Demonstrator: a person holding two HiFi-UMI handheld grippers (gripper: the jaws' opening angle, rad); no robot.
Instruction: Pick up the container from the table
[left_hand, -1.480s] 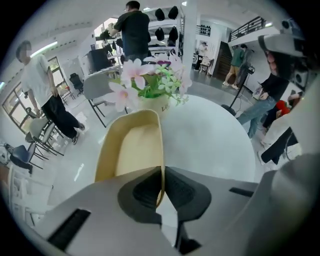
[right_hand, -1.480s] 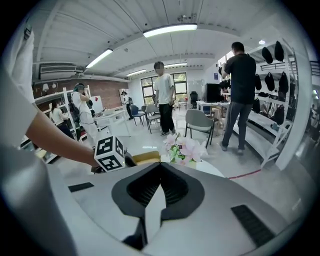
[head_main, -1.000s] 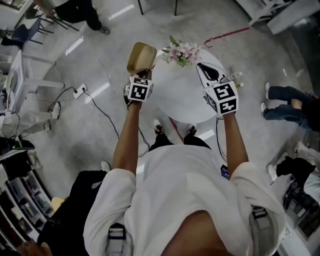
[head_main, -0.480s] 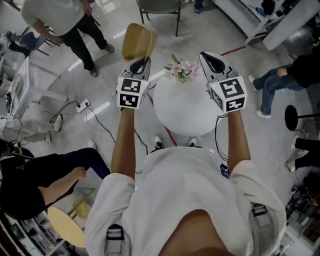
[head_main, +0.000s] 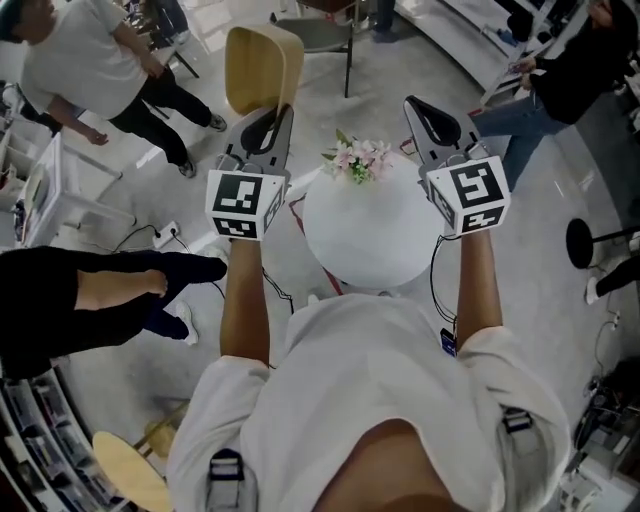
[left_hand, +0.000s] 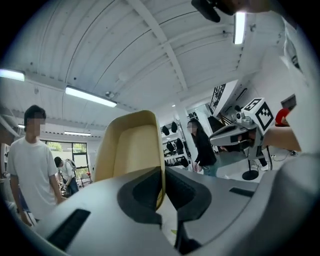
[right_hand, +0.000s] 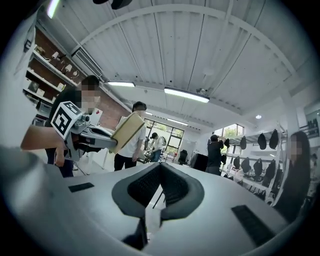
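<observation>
the container (head_main: 262, 65) is sitting in the left gripper (head_main: 268, 125), whose jaws are pinching one thin tan wall between them; in the left gripper view that wall is running straight down into the dark pads, with the hollow side facing the camera. the container's long axis is carrying on in line with the gripper, away from the person, so it is standing out past the fingertips rather than hanging beside them. it is riding clear of the round white table (head_main: 370, 235), out beyond the table's left edge and above the floor, so the lift itself looks done. the right gripper (head_main: 428, 115) is hovering over the far right of the table, near the flowers (head_main: 360, 158), well apart from the container; its jaws are pressed together with nothing between them. the lowest part of the pinched wall is being hidden by the gripper's body, so how deep the grip is reaching cannot be told, and neither can whether anything is lying in the container's bottom.
</observation>
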